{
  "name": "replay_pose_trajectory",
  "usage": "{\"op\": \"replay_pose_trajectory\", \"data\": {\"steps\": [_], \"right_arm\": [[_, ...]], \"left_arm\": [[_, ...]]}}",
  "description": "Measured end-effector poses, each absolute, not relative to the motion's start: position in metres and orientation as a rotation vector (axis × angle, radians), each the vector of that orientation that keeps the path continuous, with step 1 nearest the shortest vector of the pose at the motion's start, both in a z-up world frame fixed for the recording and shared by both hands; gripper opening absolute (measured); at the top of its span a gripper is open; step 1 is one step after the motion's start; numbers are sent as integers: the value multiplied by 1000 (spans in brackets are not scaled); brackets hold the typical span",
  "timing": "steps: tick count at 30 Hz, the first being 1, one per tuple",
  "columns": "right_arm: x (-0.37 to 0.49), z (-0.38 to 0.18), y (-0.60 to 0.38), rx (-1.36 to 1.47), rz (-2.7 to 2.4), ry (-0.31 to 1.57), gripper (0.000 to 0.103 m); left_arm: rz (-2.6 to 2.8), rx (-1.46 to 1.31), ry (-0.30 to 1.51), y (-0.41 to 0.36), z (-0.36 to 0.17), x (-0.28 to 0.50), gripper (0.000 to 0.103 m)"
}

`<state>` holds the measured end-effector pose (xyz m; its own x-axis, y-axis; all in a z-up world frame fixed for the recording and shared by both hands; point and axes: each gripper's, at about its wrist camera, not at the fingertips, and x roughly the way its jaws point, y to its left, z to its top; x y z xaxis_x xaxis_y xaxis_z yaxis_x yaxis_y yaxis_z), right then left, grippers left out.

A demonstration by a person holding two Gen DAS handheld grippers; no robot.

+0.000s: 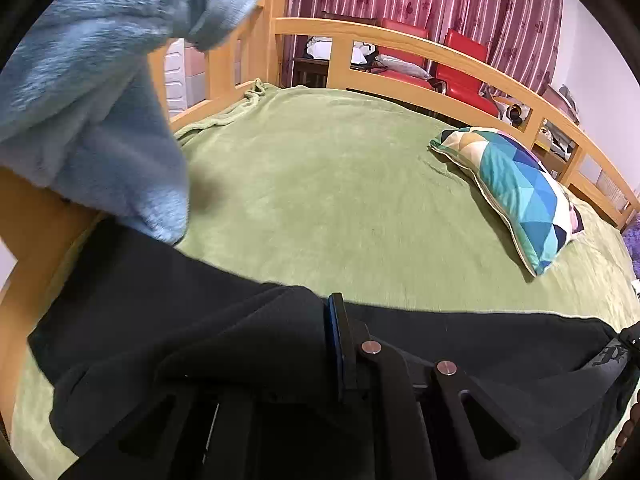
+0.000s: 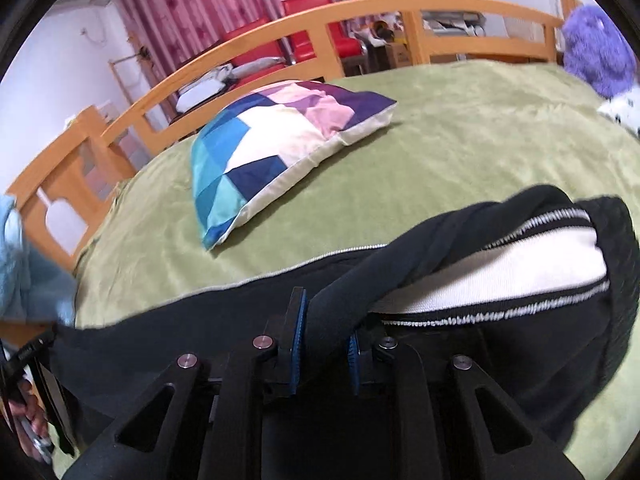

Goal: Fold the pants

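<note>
Your left gripper (image 1: 326,340) is clamped on the black pants (image 1: 168,344); only one blue-padded finger (image 1: 335,336) shows in the left wrist view, with dark cloth bunched tight against it and covering the other side, so the jaws sit nearly closed on the fabric. From there the pants stretch away toward 3 o'clock as a dark band along the lower part of the view, over the green blanket (image 1: 320,184) that covers the bed.

Your right gripper (image 2: 326,344) pinches a rolled fold of the same pants (image 2: 400,264) between its two blue pads (image 2: 298,340); the jaws are nearly together with the cloth pressed between them. At 2 o'clock from that grip the white waistband lining (image 2: 500,272) lies turned outward, edged with black-and-white stitching.

A pillow (image 2: 280,136) with blue, white, pink and purple triangles lies on the blanket at 11 o'clock from the right gripper, apart from the pants. The wooden bed rail (image 2: 248,40) curves behind it, with red chairs (image 2: 308,24) and a pink flowered curtain (image 2: 200,0) beyond. A light blue plush cloth (image 1: 100,92) fills the left wrist view at 10 o'clock. A purple fuzzy thing (image 2: 596,52) sits at 1 o'clock in the right wrist view, on the far side of the bed
</note>
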<state>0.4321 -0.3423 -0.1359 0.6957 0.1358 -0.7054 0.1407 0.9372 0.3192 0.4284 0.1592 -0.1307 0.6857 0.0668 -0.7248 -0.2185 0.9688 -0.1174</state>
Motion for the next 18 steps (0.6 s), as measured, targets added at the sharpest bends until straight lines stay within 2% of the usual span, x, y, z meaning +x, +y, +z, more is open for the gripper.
{"op": "replay_pose_trajectory", "data": {"steps": [3, 5, 6, 7, 8, 9, 10, 12, 15, 18], "right_arm": [[446, -150, -349, 435, -17, 792, 18], [454, -165, -347, 422, -44, 849, 23], [459, -175, -343, 398, -52, 902, 31], [459, -179, -341, 377, -48, 933, 39], [455, -181, -339, 352, -31, 949, 43], [449, -180, -336, 327, -16, 951, 49], [438, -176, -334, 296, -16, 941, 54], [412, -165, -332, 242, -22, 914, 61], [375, -156, -332, 197, -8, 911, 61], [330, -159, -343, 185, -22, 919, 62]], "left_arm": [[188, -197, 827, 156, -143, 444, 12], [202, -138, 871, 148, -151, 447, 16], [205, -113, 884, 144, -152, 444, 23], [192, -99, 879, 140, -150, 436, 33], [176, -97, 874, 136, -146, 428, 42], [161, -96, 869, 134, -143, 421, 64], [143, -94, 846, 129, -135, 405, 74], [131, -93, 806, 123, -123, 381, 75], [94, -116, 820, 118, -117, 341, 75], [67, -209, 861, 124, -133, 299, 75]]}}
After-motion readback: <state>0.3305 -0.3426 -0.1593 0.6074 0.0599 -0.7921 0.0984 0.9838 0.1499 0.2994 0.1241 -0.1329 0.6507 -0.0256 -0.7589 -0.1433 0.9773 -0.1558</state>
